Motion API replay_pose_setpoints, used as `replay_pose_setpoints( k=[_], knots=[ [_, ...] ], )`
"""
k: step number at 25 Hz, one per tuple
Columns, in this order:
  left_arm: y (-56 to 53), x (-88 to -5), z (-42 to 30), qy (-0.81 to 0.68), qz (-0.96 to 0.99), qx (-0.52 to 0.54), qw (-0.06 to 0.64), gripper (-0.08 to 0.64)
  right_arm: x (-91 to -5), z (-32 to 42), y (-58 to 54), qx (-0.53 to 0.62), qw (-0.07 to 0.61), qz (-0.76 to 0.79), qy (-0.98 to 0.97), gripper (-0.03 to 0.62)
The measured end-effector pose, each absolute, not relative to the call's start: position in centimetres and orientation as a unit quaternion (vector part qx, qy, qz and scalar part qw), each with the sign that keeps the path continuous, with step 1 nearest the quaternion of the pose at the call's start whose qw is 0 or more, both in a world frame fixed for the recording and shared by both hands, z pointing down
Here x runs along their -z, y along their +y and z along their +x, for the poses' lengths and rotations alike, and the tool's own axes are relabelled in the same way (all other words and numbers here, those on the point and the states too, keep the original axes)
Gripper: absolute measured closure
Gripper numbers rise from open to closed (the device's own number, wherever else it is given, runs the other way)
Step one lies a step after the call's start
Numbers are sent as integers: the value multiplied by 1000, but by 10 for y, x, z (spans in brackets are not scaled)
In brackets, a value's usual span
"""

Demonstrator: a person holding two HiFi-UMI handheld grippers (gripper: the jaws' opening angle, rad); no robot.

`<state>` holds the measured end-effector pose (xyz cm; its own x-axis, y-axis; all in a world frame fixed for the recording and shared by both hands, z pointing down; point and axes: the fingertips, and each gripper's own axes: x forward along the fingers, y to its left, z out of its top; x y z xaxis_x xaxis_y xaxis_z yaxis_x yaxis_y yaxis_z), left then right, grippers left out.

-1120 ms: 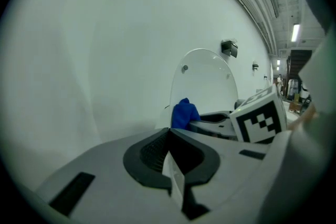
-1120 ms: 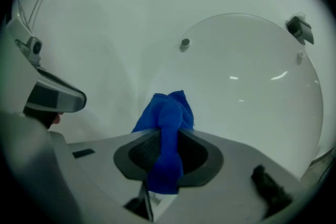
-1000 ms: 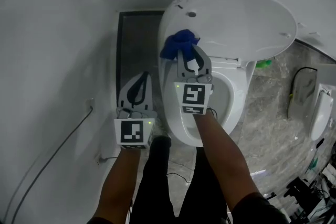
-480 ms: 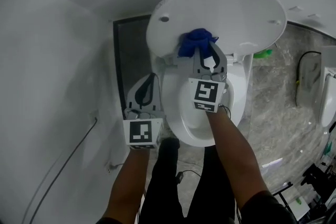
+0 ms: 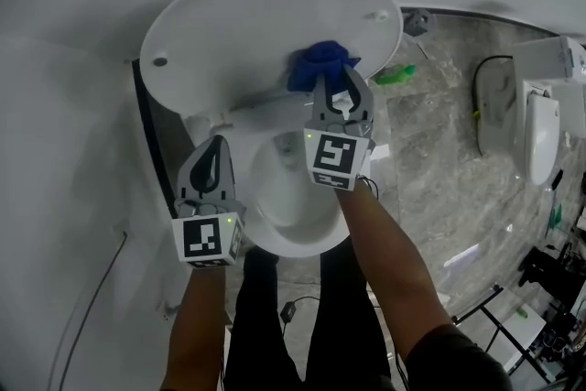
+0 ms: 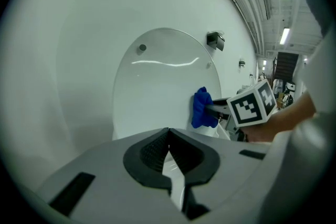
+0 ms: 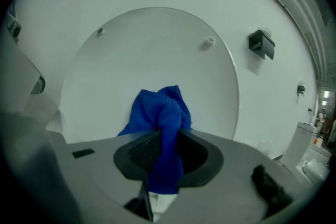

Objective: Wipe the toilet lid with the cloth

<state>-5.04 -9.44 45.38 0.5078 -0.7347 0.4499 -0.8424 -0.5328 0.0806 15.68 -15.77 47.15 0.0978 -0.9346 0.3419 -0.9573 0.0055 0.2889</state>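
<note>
Bathroom wall (image 5: 73, 59), toilet lid (image 5: 265, 32); R gripper (image 5: 335, 80) tight on cloth (image 5: 320, 64), L gripper (image 5: 214, 147) closed, empty.

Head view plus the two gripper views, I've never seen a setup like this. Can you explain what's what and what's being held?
There is no robot here: a person stands over a toilet with a hand-held two-fingered gripper in each hand. The head view comes from a camera on the person's head, looking steeply down. The other two come from cameras riding on each gripper, looking along it. The toilet lid stands raised behind the bowl. The right gripper has its fingers shut on a blue cloth, which looks pressed against the lid's lower right part. The left gripper is shut and empty, beside the bowl.
</note>
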Motion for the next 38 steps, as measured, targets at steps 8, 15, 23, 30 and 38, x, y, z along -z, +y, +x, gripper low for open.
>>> replay_pose_setpoints(
  k=[8,15,23,30,38],
  knots=[
    [-96,-455,-30,-461,857,-180,145,549,-466,203,-142,-3,250,711,-657,503],
    [-96,-456,-55,-483,843,-179,153,549,-467,159,-121,-16,218,691,-689,503],
    [-88,-466,-107,-514,819,-194,164,549,-512,-1,-108,-57,236,572,-783,503],
    [-72,-474,-140,-523,811,-192,177,549,-548,-58,-126,-58,268,548,-790,503],
    [-67,-472,-134,-522,811,-189,183,549,-567,-47,-147,-52,301,533,-789,503]
  ],
)
